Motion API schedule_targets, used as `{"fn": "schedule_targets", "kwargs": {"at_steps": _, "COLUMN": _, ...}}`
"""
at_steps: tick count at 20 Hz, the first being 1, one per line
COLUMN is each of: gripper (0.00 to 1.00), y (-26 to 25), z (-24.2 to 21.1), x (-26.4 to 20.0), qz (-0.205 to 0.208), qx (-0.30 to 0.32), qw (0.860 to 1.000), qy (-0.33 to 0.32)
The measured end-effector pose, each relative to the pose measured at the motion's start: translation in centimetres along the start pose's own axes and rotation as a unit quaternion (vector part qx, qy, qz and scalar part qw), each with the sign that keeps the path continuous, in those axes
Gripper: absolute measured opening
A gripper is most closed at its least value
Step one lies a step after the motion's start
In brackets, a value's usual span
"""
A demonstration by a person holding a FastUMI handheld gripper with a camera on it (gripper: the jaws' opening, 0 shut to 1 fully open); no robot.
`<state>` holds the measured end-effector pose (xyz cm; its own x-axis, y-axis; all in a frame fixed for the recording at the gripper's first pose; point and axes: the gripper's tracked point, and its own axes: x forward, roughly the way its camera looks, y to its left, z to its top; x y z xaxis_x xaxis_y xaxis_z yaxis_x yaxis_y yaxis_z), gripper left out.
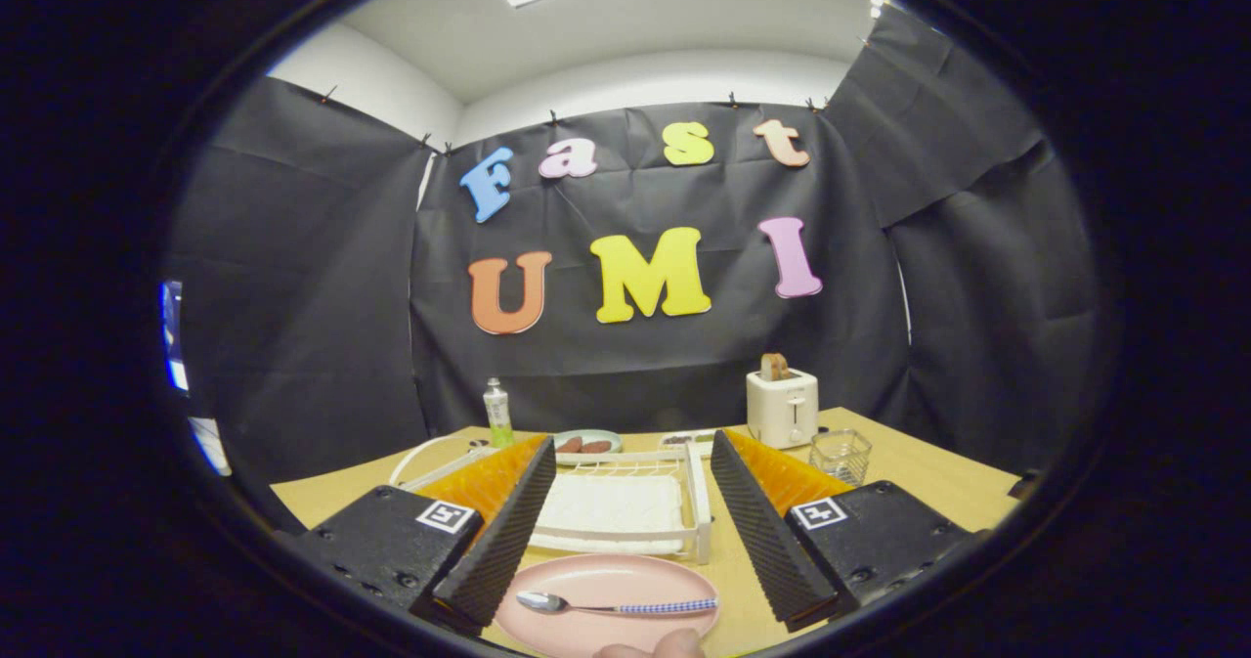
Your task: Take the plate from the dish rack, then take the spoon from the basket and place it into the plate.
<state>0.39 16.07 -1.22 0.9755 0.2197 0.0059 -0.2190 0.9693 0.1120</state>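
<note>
In the gripper view, the gripper [625,526] hangs above the near edge of the table [938,487] with its fingers spread wide and nothing between the pads. Just below the fingertips sits the pink plate [606,594], flat on the table near its front edge. The spoon [616,604] lies inside the plate, bowl to the left and checked handle to the right, resting fully within the rim. Beyond the plate, framed between the two fingers, stands the white dish rack [625,506], with no plate in it. Farther back near the far edge are a small dish [586,441] with food, a bottle [498,412], a toaster [782,406] and a clear basket [841,455] to the right. Fingertips of a person [653,646] show at the plate's near rim.

By this layout, both placements look done. The remaining risk is a low fingertip clipping the plate's rim or the spoon handle during withdrawal, which could skid the plate toward the table's front edge or flip the spoon out.
</note>
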Motion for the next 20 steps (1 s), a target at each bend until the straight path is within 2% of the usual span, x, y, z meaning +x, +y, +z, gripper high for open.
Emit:
{"fn": "schedule_targets", "kwargs": {"at_steps": 10, "gripper": 1.0, "y": -6.0, "z": 4.3, "x": -6.3, "qz": -0.05, "qx": -0.018, "qw": 0.998, "qy": -0.025}}
{"fn": "schedule_targets", "kwargs": {"at_steps": 20, "gripper": 1.0, "y": -8.3, "z": 4.1, "x": -8.8, "qz": -0.081, "qx": -0.019, "qw": 0.996, "qy": -0.021}}
